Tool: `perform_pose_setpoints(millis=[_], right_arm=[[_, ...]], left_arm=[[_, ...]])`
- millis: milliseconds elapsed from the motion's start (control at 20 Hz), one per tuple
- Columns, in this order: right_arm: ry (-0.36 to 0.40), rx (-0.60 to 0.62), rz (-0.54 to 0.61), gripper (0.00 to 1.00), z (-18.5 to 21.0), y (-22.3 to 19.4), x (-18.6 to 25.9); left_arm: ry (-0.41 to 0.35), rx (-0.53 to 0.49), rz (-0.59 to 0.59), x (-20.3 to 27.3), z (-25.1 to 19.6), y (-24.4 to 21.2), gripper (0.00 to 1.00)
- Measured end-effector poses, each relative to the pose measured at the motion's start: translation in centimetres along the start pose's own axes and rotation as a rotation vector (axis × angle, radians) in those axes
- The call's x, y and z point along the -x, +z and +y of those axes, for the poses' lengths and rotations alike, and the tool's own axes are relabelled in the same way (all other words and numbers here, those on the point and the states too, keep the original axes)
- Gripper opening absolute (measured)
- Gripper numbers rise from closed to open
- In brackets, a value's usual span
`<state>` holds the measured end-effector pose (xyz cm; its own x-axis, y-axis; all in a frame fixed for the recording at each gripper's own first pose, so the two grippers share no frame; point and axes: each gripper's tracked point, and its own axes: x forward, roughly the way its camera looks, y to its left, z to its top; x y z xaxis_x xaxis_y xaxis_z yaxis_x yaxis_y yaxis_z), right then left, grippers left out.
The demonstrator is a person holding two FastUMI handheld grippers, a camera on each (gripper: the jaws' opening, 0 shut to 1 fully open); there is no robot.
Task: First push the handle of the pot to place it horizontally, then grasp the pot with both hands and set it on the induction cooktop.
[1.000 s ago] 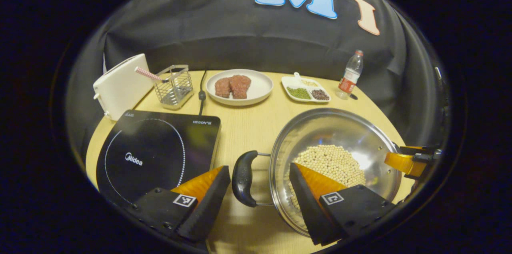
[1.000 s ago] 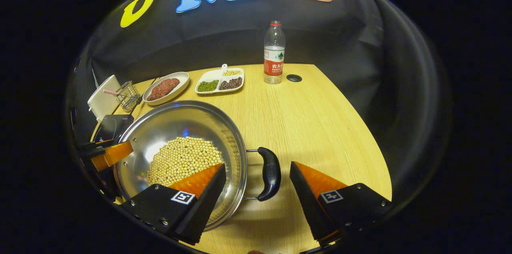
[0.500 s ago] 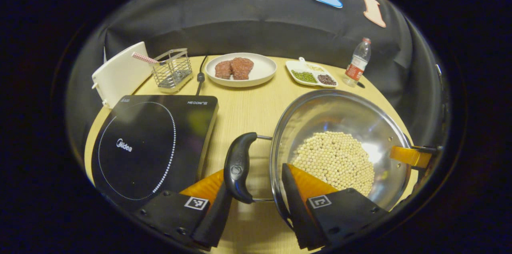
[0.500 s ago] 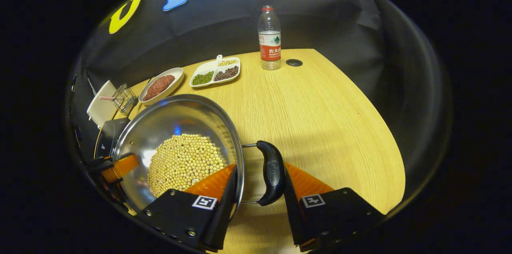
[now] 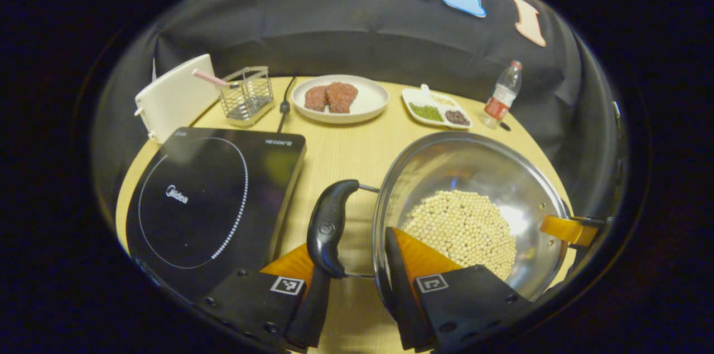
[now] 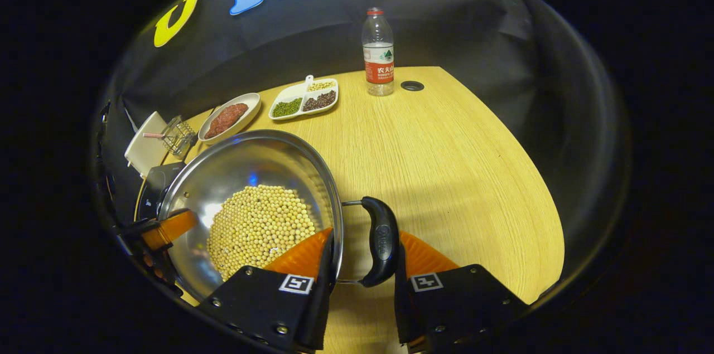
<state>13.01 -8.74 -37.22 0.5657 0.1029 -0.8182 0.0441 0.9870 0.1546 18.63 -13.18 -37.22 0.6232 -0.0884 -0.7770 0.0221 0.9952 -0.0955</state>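
The round steel pot (image 5: pixel 474 175) of pale beans sits on the wooden table (image 6: pixel 446 148), right of the glossy black induction cooktop (image 5: pixel 206 198); my left gripper (image 5: pixel 351 287) and right gripper (image 6: pixel 362 281) each pinch a curved black handle and the rim

White wordmark "Midea" on black glass induction cooktop (image 5: pixel 212 198), left of left gripper (image 5: pixel 351 248) jaws, inside dotted white ring. Small white print at cooktop's far right corner, ahead-left of jaws: roughly "HEGON", rest unclear.

Oval embossed emblem on black plastic pot handle (image 5: pixel 326 228), between jaws: illegible.

Square black-and-white code tag on each finger of left gripper and of right gripper (image 6: pixel 365 242); no letters.

Clear plastic bottle (image 6: pixel 378 53), far ahead of right jaws: red-and-white label, print too small to make out.
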Motion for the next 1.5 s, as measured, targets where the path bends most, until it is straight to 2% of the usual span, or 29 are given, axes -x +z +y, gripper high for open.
perform_pose_setpoints(millis=[50, 150, 300, 350, 400, 450, 500, 550, 650, 750, 1000, 1050, 1100, 1150, 1250, 1500], right_arm=[[0.002, 0.000, -0.015, 0.49, 0.1, 0.4, 0.6], [0.006, 0.012, -0.040, 0.49, 0.3, 1.2, 2.1], [0.014, 0.032, -0.057, 0.48, 1.1, 1.9, 3.4], [0.019, 0.033, -0.055, 0.48, 1.6, 2.0, 3.5], [0.021, 0.034, -0.055, 0.49, 1.9, 1.9, 3.6], [0.022, 0.037, -0.055, 0.49, 2.4, 1.8, 4.0], [0.022, 0.045, -0.057, 0.49, 2.8, 1.7, 4.3], [0.023, 0.046, -0.057, 0.48, 3.3, 1.7, 4.5], [0.025, 0.046, -0.061, 0.49, 4.7, 1.6, 5.0], [0.017, 0.047, -0.076, 0.48, 6.3, 1.5, 5.7], [0.019, 0.043, -0.104, 0.48, 10.3, 1.5, 6.8], [0.035, 0.042, -0.111, 0.48, 11.6, 1.7, 7.1], [0.031, 0.052, -0.121, 0.48, 12.5, 1.7, 7.2], [0.024, 0.059, -0.122, 0.49, 13.0, 1.8, 7.1], [0.035, 0.062, -0.121, 0.49, 14.4, 1.6, 7.1], [0.062, 0.102, -0.144, 0.48, 18.7, 1.2, 7.0]], left_arm=[[0.005, 0.000, -0.018, 0.5, 0.4, 0.3, 0.58], [0.012, 0.004, -0.040, 1.5, 1.1, 0.9, 0.55], [0.031, 0.018, -0.063, 2.9, 2.1, 1.4, 0.55], [0.041, 0.020, -0.066, 3.4, 2.5, 1.6, 0.58], [0.047, 0.025, -0.068, 3.7, 2.6, 1.5, 0.55], [0.050, 0.026, -0.067, 4.0, 2.7, 1.7, 0.61], [0.053, 0.028, -0.067, 4.3, 2.9, 1.9, 0.61], [0.056, 0.027, -0.069, 4.7, 3.2, 2.1, 0.55], [0.062, 0.022, -0.075, 5.5, 3.8, 2.1, 0.55], [0.058, 0.016, -0.079, 6.6, 4.4, 2.3, 0.61], [0.033, -0.014, -0.085, 7.9, 6.3, 2.6, 0.55], [0.000, -0.019, -0.082, 8.5, 5.5, 3.0, 0.58], [0.024, -0.047, -0.086, 8.5, 6.3, 2.7, 0.46], [0.024, -0.059, -0.078, 8.7, 6.8, 2.5, 0.46], [-0.008, 0.010, -0.078, 9.5, 7.4, 2.0, 0.46], [0.041, 0.015, -0.095, 10.4, 10.6, 1.8, 0.45]])
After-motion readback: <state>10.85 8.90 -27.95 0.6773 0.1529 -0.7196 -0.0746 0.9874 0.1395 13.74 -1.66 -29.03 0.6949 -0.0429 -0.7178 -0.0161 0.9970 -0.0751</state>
